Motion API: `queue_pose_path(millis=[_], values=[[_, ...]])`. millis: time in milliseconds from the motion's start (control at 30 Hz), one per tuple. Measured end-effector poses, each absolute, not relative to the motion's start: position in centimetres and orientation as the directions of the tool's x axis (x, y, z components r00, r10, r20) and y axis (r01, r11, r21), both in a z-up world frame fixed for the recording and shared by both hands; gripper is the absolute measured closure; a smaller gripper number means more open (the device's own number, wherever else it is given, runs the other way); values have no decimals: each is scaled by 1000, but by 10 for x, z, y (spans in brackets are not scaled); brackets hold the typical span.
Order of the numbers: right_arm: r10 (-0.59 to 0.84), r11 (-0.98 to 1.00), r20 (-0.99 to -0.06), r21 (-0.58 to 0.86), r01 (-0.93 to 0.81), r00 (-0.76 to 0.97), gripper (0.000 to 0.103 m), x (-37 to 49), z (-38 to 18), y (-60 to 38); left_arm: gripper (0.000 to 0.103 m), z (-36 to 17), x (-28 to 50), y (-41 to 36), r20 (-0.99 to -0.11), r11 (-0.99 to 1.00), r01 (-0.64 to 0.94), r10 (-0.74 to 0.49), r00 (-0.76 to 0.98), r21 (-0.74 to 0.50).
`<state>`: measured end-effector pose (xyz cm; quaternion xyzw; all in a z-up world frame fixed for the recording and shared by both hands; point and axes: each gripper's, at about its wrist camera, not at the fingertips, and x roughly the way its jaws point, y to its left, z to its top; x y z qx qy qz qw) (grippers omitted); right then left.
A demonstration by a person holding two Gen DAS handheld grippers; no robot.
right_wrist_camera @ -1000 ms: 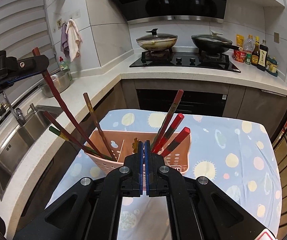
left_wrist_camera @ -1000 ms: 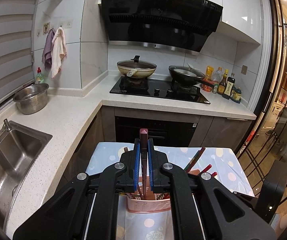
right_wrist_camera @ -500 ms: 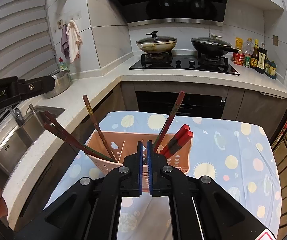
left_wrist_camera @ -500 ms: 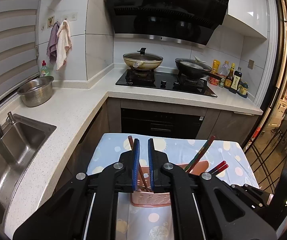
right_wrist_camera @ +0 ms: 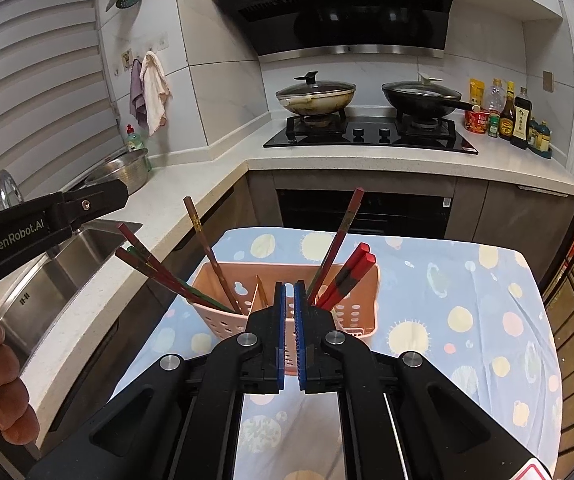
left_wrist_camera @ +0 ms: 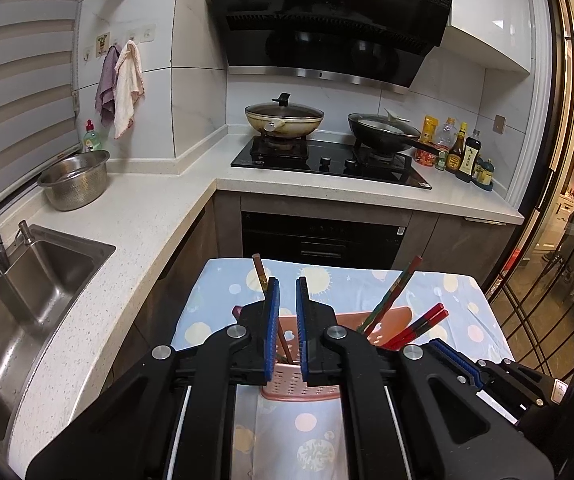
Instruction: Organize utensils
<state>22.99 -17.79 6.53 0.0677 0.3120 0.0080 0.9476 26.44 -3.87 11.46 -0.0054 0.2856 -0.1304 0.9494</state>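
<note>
A: What could go wrong from here?

B: The pink caddy [right_wrist_camera: 287,300] is light and stands on a loose spotted cloth over the table [right_wrist_camera: 467,300]; the chopsticks lean far out over its left rim, so a knock from either gripper could, I judge, tip it or flick sticks toward the sink [left_wrist_camera: 39,280]; the left gripper [left_wrist_camera: 286,292] hangs right over the caddy's left section, and its arm could catch the upright brown chopstick [right_wrist_camera: 211,256].

A: Are the jaws carrying anything?

B: No; the left pair stands nearly closed with a thin slot and nothing in it; the right gripper [right_wrist_camera: 287,292] is the same, empty and near shut, just in front of the caddy's near wall.

A: Count the things for me.

B: One caddy with a divider; in the left section, the brown chopstick plus about three dark red ones [right_wrist_camera: 155,268] splayed leftward, though they overlap and I cannot be sure; in the right section, one long patterned chopstick [right_wrist_camera: 339,240] and a bright red pair [right_wrist_camera: 351,272]; so roughly seven sticks, all in the caddy; none lies on the cloth that I can see.
</note>
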Motion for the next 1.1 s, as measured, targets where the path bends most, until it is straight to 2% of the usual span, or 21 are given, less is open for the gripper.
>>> queue_pose_path(millis=[300,333,400,433,767,867,933,1000,1100], values=[[58,986,-608,160,51,792,97,191,53,-190,94,85,234,-30,-583,968,236,-238,777,-80],[58,986,-612,160,51,789,97,186,50,-190,93,80,229,-30,-591,968,237,-236,771,-79],[57,986,-621,157,53,782,97,175,45,-191,80,71,219,-29,-604,971,231,-222,765,-66],[59,986,-625,158,52,779,96,171,43,-191,78,67,215,-30,-608,971,230,-218,764,-60],[72,982,-668,175,63,740,96,127,21,-196,77,31,176,-31,-672,968,241,-224,705,-71],[70,983,-673,174,66,736,96,116,17,-196,72,25,165,-32,-679,969,241,-218,701,-63],[56,985,-673,158,69,738,90,109,17,-195,69,23,158,-32,-682,969,240,-217,698,-63],[51,986,-666,153,70,744,75,102,17,-194,63,21,152,-31,-685,971,234,-208,698,-57],[40,987,-664,140,72,747,74,94,16,-193,50,20,144,-30,-684,973,224,-195,703,-47]])
